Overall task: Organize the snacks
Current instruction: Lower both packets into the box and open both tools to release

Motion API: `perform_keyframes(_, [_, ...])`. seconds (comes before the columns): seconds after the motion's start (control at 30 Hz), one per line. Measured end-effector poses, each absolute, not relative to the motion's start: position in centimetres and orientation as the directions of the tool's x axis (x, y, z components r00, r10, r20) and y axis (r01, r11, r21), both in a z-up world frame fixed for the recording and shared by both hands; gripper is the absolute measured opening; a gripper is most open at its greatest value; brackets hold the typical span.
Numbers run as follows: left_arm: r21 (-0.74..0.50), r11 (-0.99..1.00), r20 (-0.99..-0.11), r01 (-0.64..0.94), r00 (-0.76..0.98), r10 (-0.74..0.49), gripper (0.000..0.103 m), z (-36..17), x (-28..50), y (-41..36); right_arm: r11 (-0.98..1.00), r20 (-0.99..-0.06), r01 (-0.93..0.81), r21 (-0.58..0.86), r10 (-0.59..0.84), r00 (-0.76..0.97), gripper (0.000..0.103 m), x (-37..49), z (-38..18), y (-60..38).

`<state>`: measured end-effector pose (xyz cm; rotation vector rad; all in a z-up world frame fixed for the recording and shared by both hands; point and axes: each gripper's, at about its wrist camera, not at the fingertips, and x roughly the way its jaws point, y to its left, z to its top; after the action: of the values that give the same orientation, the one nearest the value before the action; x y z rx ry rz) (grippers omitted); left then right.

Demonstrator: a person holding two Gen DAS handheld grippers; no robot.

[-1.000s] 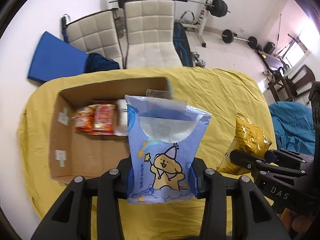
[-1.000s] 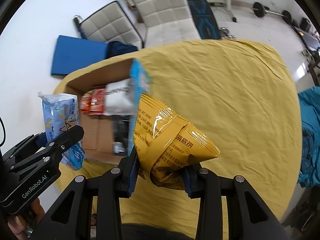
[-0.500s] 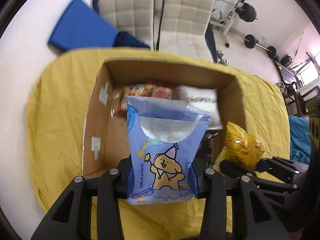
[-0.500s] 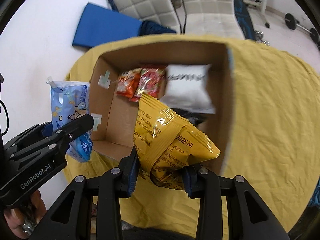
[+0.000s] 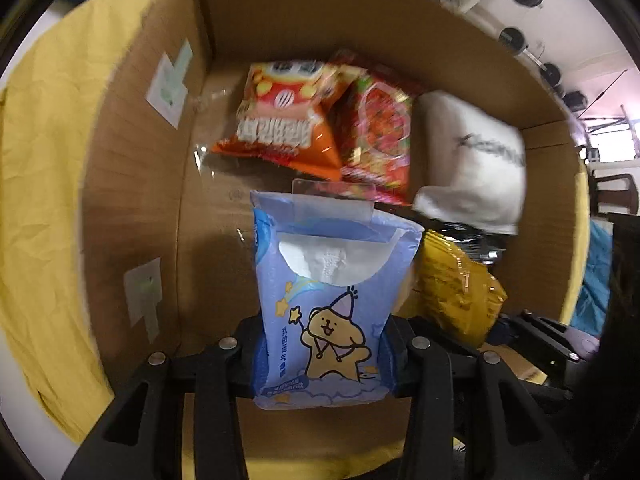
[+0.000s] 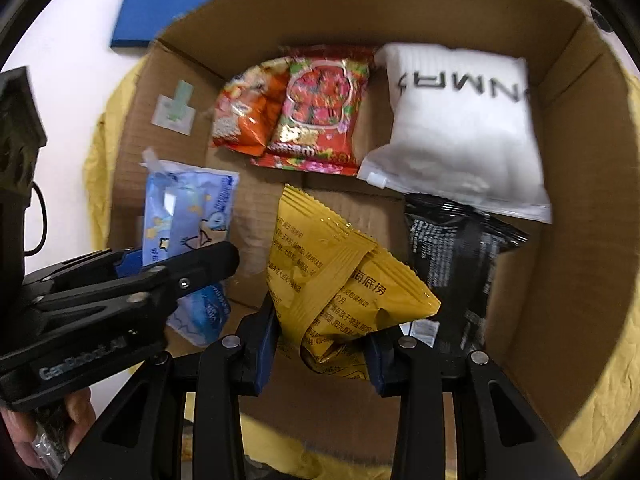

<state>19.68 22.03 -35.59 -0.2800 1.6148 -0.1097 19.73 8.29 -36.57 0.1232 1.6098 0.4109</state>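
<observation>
The left gripper (image 5: 322, 354) is clamped on the lower part of a pale blue plastic pack printed with a cartoon bear (image 5: 332, 304), and the right gripper (image 6: 322, 346) is clamped on a crinkled yellow foil snack bag (image 6: 340, 284); both loads hang inside the mouth of the open brown cardboard box (image 6: 580, 216), the blue pack toward its left wall and the yellow bag near its middle, neither judged to be resting on the floor of the box. Principal risk: the two tools sit close together in the box, and the left gripper's fingers (image 6: 200, 264) lie just beside the yellow bag, so opening both at once could knock one pack onto the other or drag it out on withdrawal. A second risk is that the yellow bag, held by one crumpled corner (the grip looks shallow), slips and lands askew on the black printed packet (image 6: 452, 264) immediately to its right. Box contents, all against the far wall: an orange snack bag (image 5: 280, 116) at the left, a red strawberry-print packet (image 6: 320, 116) overlapping it, and a white zip pouch with black lettering (image 6: 460, 128) at the right, with the black packet in front of the pouch. The box stands on a yellow cloth (image 5: 36, 184).
</observation>
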Motion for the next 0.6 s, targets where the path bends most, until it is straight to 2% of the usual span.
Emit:
perform_keyframes(0.3, [-0.217, 0.971, -0.970, -0.100, -0.091, -0.226, 0.042, -39.1, 19.7, 22.3, 0.931, -0.937, -0.144, 0.337, 0.317, -0.144, 0.040, 20.2, -41.0, 8.9])
perform_keyframes(0.6, [-0.172, 0.980, -0.982, -0.102, -0.057, -0.179, 0.048, -37.7, 18.9, 22.4, 0.935, -0.939, -0.137, 0.326, 0.305, -0.156, 0.042, 20.3, -42.6, 8.8])
